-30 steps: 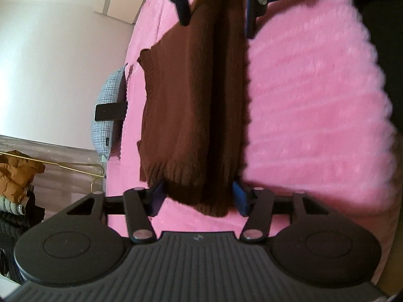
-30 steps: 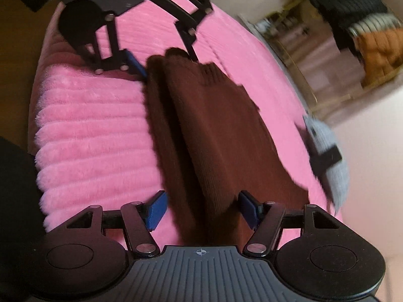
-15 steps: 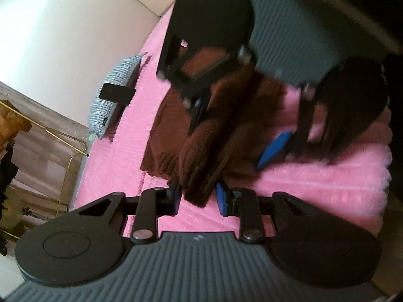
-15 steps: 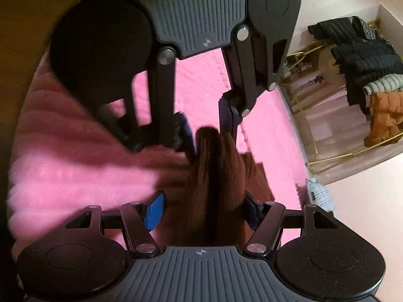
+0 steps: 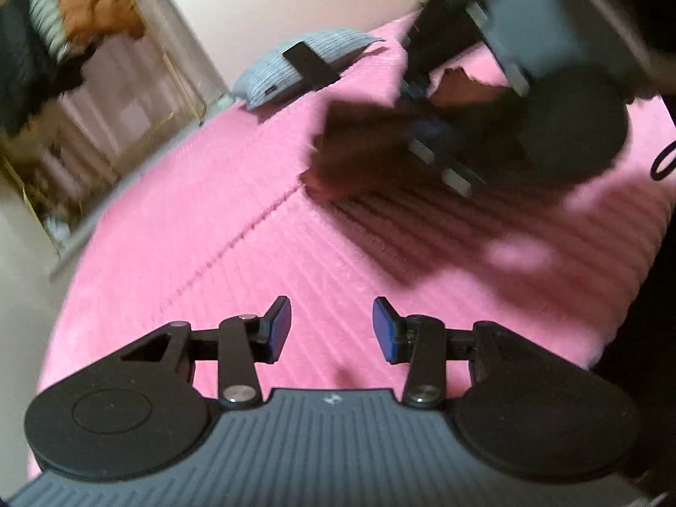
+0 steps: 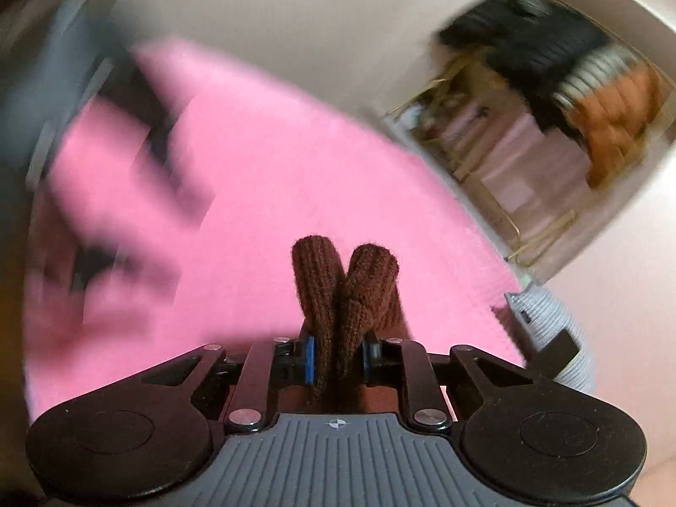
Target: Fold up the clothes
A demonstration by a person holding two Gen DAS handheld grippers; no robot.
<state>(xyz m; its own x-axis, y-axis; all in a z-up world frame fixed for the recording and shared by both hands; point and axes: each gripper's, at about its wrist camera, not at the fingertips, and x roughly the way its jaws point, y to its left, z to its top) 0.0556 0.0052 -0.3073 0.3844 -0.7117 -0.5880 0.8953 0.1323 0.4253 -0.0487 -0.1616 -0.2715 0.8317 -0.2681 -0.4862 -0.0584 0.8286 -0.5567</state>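
A brown knitted garment [image 5: 363,148] lies bunched on the pink ribbed bedspread [image 5: 211,232], blurred, at the upper right of the left wrist view. My left gripper [image 5: 331,327] is open and empty, low over the bare bedspread, well short of the garment. My right gripper [image 6: 336,361] is shut on a folded bunch of the brown knit [image 6: 342,291], which sticks up between its blue pads. The right gripper also shows over the garment in the left wrist view [image 5: 439,143], blurred.
A grey-blue pillow [image 5: 304,63] with a black tag lies at the far edge of the bed, also in the right wrist view [image 6: 549,329]. A gold clothes rack [image 6: 528,160] with hanging dark and orange jackets [image 6: 591,84] stands beyond the bed, by the pale wall.
My left gripper has let go of the garment, opened and drawn back over bare bedspread. My right gripper has shut on the knit. Both views swung, now blurred.
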